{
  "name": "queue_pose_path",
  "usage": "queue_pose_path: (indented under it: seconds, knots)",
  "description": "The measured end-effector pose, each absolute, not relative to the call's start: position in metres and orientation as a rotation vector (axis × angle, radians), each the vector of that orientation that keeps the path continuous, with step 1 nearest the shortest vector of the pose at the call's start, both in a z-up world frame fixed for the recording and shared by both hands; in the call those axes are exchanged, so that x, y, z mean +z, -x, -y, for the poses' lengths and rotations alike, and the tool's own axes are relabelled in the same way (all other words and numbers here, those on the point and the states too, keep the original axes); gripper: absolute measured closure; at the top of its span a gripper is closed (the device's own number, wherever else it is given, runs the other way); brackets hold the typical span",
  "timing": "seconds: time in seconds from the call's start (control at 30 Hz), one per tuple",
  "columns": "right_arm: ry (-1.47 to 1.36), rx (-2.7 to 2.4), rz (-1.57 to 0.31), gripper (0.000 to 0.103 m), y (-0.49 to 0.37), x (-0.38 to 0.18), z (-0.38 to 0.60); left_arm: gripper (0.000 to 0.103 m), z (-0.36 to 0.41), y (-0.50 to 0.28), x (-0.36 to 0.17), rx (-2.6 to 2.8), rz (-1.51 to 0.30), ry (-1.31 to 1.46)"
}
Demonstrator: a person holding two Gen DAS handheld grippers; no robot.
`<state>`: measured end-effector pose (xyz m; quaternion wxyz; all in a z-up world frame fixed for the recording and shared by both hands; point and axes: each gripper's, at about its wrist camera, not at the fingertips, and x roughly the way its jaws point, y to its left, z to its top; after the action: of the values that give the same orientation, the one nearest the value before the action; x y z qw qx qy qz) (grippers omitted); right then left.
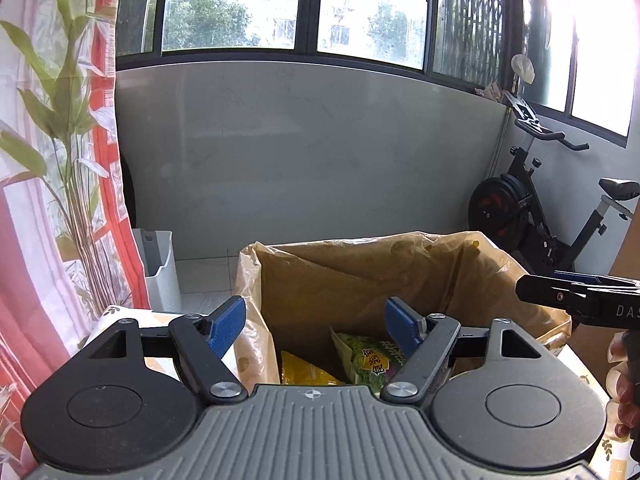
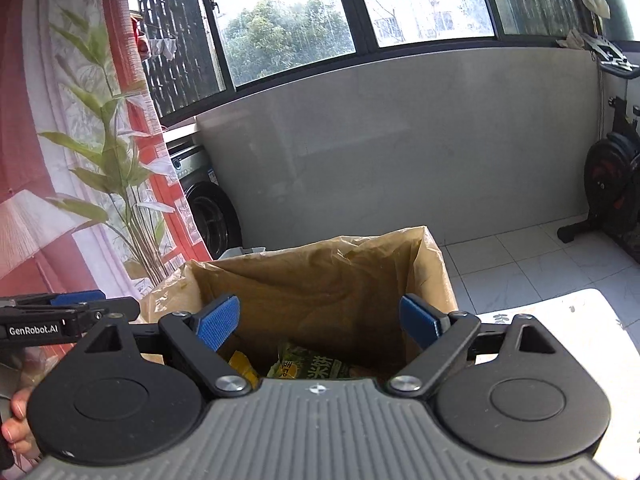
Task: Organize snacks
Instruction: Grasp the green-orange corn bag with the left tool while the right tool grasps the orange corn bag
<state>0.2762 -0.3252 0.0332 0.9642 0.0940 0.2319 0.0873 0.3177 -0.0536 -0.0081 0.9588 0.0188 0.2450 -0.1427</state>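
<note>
Two grippers hang side by side over one box. The left gripper (image 1: pixel 316 326) has its blue pads (image 1: pixel 227 326) wide apart, with nothing between them. The right gripper (image 2: pixel 320 326) is also spread wide and holds nothing. In the left wrist view the right gripper comes in from the right edge, near the box rim.

Under both tools stands a cardboard box (image 1: pixel 400 276) lined with a thin yellowish plastic bag (image 2: pixel 172 294) that is folded over the rim. Inside, at the bottom, lie a green snack packet (image 1: pixel 368 364) and a yellow snack packet (image 1: pixel 304 372), just beside each other.

Farther out, a white bin (image 1: pixel 160 264) stands on the tiled floor by the printed curtain (image 1: pixel 52 152). An exercise bike (image 1: pixel 536 208) is in the right corner, and a washing machine (image 2: pixel 208 208) shows behind the curtain in the right wrist view.
</note>
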Motion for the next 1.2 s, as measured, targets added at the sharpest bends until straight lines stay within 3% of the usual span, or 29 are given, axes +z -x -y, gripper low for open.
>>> queue_pose_path:
  seconds: [0.2, 0.47, 1.07, 1.2]
  knots:
    - [-0.088, 0.217, -0.427, 0.013, -0.237, 0.025, 0.328, 0.025, 0.029, -0.271, -0.019, -0.268, -0.463, -0.003]
    - [-0.154, 0.204, -0.444, 0.011, -0.204, -0.001, 0.358, 0.024, 0.019, -0.237, -0.052, -0.234, -0.448, 0.06]
    - [-0.04, 0.022, -0.723, 0.011, -0.184, -0.109, 0.378, 0.024, 0.035, -0.231, -0.117, -0.265, -0.595, 0.055]
    - [-0.073, 0.023, -0.75, 0.006, -0.188, -0.119, 0.379, 0.024, 0.044, -0.226, -0.125, -0.284, -0.607, 0.025]
